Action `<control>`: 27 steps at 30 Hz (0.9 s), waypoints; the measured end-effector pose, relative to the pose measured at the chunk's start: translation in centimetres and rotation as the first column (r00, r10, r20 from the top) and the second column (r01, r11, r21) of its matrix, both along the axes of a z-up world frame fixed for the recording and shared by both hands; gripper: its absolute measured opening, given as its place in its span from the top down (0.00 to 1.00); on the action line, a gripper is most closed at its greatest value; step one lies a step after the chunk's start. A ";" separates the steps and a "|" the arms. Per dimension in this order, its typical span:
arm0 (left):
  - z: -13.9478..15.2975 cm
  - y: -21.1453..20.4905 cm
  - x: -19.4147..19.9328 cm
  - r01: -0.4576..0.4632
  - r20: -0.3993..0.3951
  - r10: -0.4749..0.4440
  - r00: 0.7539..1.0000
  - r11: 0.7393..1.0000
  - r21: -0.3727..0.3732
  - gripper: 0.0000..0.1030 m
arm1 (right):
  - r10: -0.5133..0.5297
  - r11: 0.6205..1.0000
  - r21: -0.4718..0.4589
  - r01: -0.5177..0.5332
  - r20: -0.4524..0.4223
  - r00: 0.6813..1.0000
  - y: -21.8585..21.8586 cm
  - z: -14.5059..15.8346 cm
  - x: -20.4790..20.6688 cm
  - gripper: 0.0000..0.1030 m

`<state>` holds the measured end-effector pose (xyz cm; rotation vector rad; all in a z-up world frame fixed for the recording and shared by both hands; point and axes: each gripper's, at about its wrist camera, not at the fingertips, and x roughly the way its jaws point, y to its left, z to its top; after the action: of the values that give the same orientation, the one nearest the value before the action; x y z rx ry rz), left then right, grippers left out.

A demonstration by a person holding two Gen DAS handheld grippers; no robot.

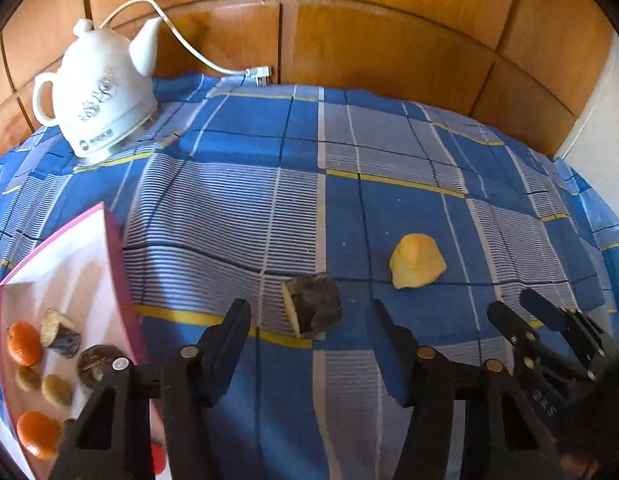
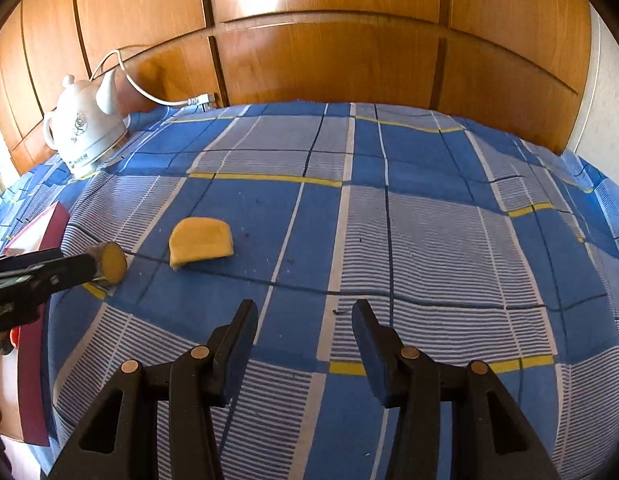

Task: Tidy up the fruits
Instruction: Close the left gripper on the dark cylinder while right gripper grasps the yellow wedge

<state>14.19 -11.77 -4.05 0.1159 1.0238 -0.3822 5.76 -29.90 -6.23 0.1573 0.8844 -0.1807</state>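
Observation:
A dark-skinned fruit piece with a yellow cut face (image 1: 312,311) lies on the blue checked cloth, just ahead of my open left gripper (image 1: 309,318); it also shows in the right wrist view (image 2: 109,263), partly behind the left gripper's fingers (image 2: 41,270). A yellow fruit piece (image 1: 416,261) lies to its right, and shows in the right wrist view (image 2: 200,242). My right gripper (image 2: 305,316) is open and empty over bare cloth; it shows at lower right in the left wrist view (image 1: 525,306). A pink-rimmed white tray (image 1: 113,248) at left holds oranges (image 1: 24,343) and several other fruits.
A white ceramic kettle (image 1: 97,92) with a white cord (image 1: 189,46) stands at the back left of the table. Wooden wall panels (image 1: 349,40) rise behind the table. The cloth (image 2: 429,240) drops off at the right edge.

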 end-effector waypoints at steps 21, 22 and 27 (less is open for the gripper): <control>1.8 1.7 -5.5 0.055 0.116 -0.050 0.992 0.997 -0.044 0.73 | 0.104 0.971 0.216 -0.101 -0.002 0.995 1.4 0.2 1.8 0.52; 2.0 1.9 -5.8 0.056 0.121 -0.049 0.991 0.997 -0.051 0.73 | 0.109 0.966 0.238 -0.106 -0.001 0.994 1.6 0.2 2.1 0.52; 2.8 3.1 -7.2 0.054 0.133 -0.044 0.990 0.996 -0.075 0.73 | 0.103 0.931 0.352 -0.096 -0.002 0.995 1.7 0.0 4.0 0.44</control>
<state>6.94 -8.71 -1.23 0.0947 0.8763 -0.4529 9.79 -28.20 -6.28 0.4441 0.9374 0.0738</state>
